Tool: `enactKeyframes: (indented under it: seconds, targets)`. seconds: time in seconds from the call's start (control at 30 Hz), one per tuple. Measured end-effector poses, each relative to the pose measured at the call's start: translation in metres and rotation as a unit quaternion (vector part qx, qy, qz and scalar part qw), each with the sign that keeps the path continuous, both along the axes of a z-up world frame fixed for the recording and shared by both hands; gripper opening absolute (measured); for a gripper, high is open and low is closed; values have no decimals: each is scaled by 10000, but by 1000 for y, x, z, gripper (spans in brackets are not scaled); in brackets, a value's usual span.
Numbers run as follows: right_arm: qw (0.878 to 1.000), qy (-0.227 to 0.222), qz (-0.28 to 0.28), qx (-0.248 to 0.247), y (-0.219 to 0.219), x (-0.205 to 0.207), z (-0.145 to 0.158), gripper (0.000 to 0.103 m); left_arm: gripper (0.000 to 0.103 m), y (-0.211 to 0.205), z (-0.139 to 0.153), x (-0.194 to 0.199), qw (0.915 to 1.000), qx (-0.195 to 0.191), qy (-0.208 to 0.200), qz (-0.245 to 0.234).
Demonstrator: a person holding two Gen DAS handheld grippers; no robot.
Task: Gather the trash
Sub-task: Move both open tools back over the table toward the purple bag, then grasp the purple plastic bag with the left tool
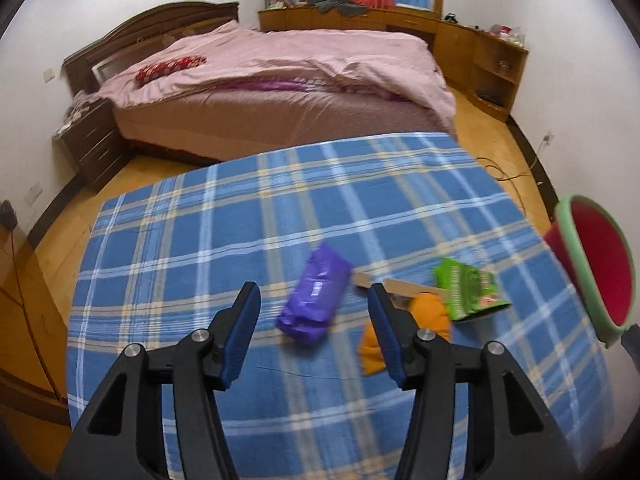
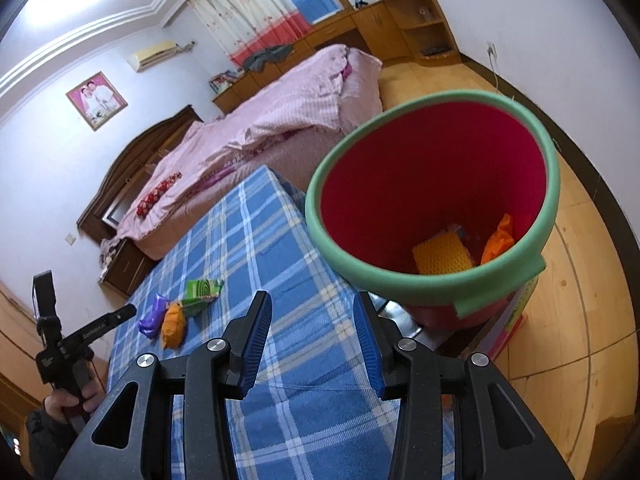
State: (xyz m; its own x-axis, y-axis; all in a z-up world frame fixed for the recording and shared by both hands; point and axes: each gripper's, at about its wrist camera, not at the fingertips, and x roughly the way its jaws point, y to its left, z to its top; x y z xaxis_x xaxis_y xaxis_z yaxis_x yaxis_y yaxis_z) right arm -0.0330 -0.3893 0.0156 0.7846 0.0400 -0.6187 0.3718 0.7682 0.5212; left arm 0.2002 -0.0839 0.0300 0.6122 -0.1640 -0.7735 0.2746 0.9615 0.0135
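Both grippers empty and spread, the left gripper (image 1: 314, 322) hovers over the purple plastic packet (image 1: 314, 300) mid-way along the blue checked bedspread (image 1: 240, 208), which needs grasping, then carrying to the red, green-rimmed bin (image 2: 432, 184) beside the bedspread's edge.

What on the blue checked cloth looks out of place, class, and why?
Three wrappers lie loose in a clump on the cloth: a purple packet, an orange packet and a green packet, with a flat wooden stick beside them. They look like litter, since the red bin already holds similar scraps.
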Motion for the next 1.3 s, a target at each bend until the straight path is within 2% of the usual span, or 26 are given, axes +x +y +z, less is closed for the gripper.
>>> enactKeyframes:
  seconds: [0.17, 0.5, 0.53, 0.57, 0.6, 0.73, 0.97, 1.3]
  targets:
    - [9998, 189, -28, -76, 7, 8, -4, 44, 60, 9, -13, 13, 9993, -192, 295, 85]
    - [9990, 415, 116, -149, 20, 22, -13, 44, 60, -2, -39, 29, 9988, -52, 486, 27]
    - [9989, 423, 134, -158, 21, 24, -13, 44, 57, -2, -41, 28, 9987, -38, 506, 17]
    - [9988, 429, 152, -166, 22, 25, -12, 44, 45, -2, -42, 28, 9986, -52, 528, 4]
    - [9988, 429, 173, -179, 23, 26, -12, 44, 39, -2, -44, 28, 9984, -92, 562, -10]
    - [9982, 430, 333, -263, 35, 35, -7, 44, 36, 8, -42, 21, 9969, -451, 647, -62]
    - [9958, 444, 701, -382, 65, 52, -2, 44, 36, 40, -31, 0, 9949, -871, 495, 149]
    - [9890, 587, 1212, -606, 121, 77, -8, 44, 36, 81, -40, -3, 9882, -1364, 367, 598]
